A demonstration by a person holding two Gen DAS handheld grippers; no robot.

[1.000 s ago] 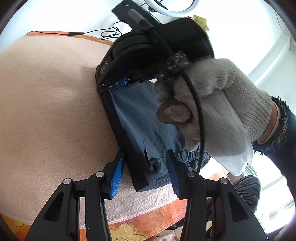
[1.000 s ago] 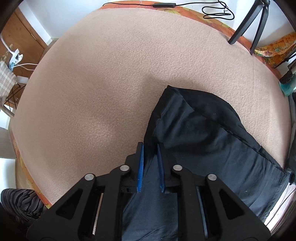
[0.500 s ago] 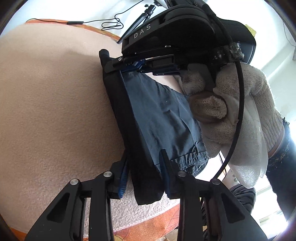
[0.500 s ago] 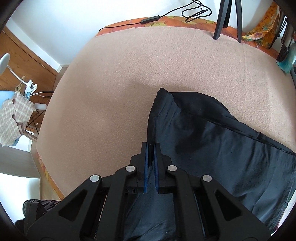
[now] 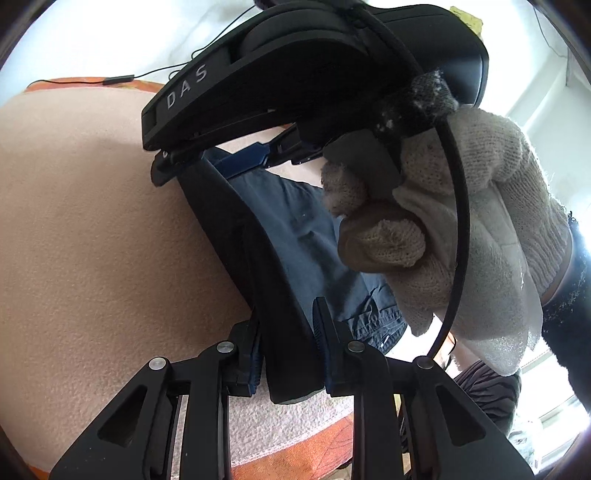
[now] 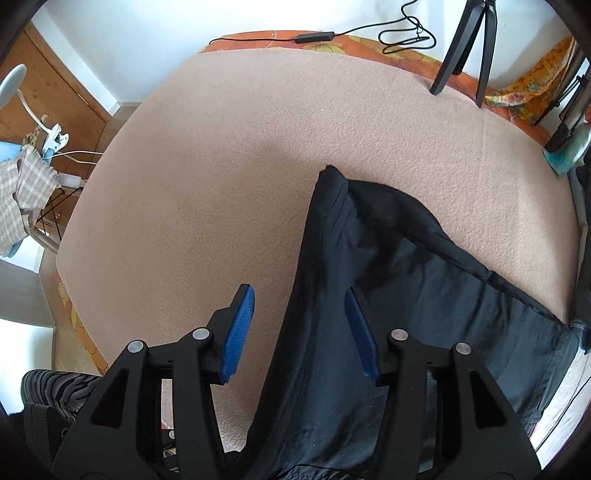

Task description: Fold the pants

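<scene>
Dark navy pants [image 6: 424,295] lie folded on a beige fleece blanket [image 6: 221,184], toward its right half in the right wrist view, one folded corner pointing to the far side.

Right gripper [image 6: 299,328]: jaws spread wide, blue pads [image 6: 238,332] apart. Left pad sits over bare blanket; right pad lies against the fabric. A ridge of cloth runs up between the fingers, not pinched.

Left gripper [image 5: 288,350]: jaws pressed in on a thick folded edge of the pants [image 5: 280,258], blue pads touching the cloth on both sides. Grip looks firm.

Left wrist view also shows the right gripper [image 5: 240,162] body, marked "DAS", at the far end of the same fold, held by a hand in a white knit glove [image 5: 461,221].

Tripod legs [image 6: 465,44] stand on the far right of the blanket. A black cable [image 6: 369,33] lies beyond the far edge, on an orange floral sheet [image 6: 369,44].
</scene>
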